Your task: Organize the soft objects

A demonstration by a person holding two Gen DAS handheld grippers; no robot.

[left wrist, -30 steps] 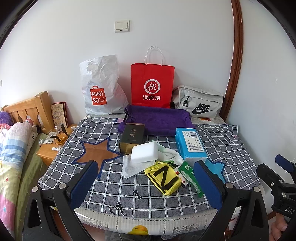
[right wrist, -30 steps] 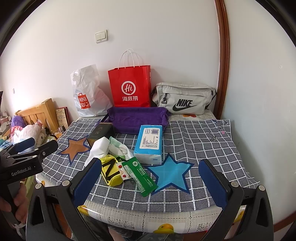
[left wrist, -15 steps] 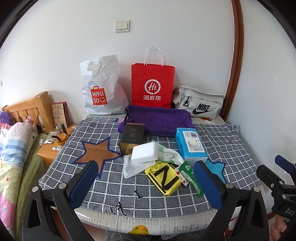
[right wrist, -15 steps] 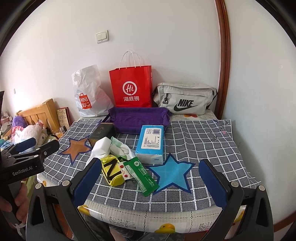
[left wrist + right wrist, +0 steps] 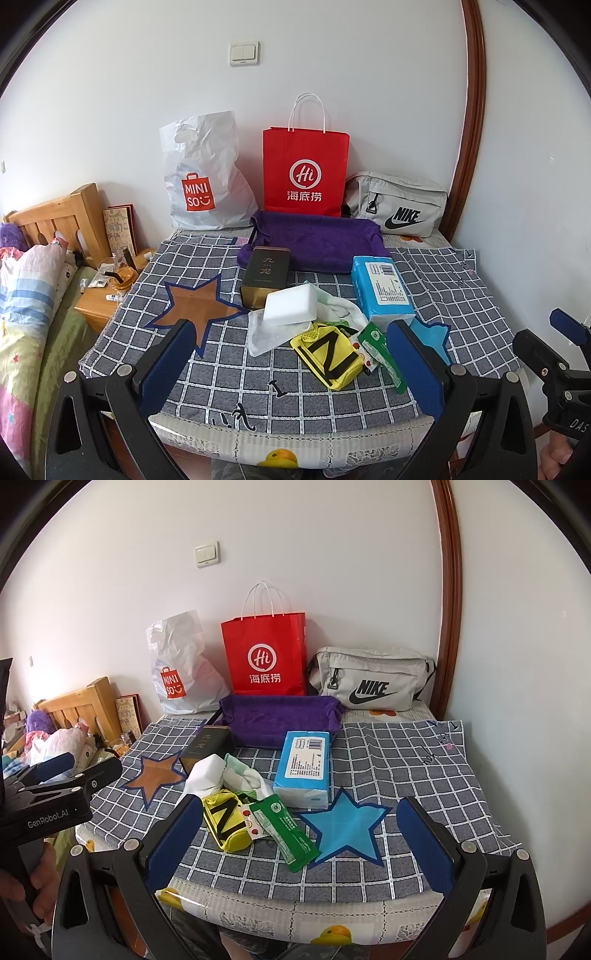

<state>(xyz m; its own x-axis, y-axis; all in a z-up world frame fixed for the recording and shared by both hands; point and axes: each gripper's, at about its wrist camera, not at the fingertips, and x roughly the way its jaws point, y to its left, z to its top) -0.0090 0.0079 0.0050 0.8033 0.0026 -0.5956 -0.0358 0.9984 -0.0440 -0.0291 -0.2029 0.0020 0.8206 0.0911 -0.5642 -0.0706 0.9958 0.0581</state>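
Neither claw has touched anything yet, so the sorting looks to be at its very start. The left claw (image 5: 291, 363) and the right claw (image 5: 299, 843) both hang spread wide and empty at the near edge of the desk (image 5: 406, 760).

The soft things lie heaped mid-desk:
- a white sponge (image 5: 291, 306) on a white cloth (image 5: 264, 334)
- a yellow pouch (image 5: 328, 356) just beside it
- a green packet (image 5: 286, 829)
- a blue tissue pack (image 5: 304, 768)

Behind them lies a purple fabric tray (image 5: 280, 716), probably the destination, though its depth is hard to read through the fisheye.

The next move calls for one claw to reach forward, straddle the top piece of the heap and close gently, so the sponge is not crushed.
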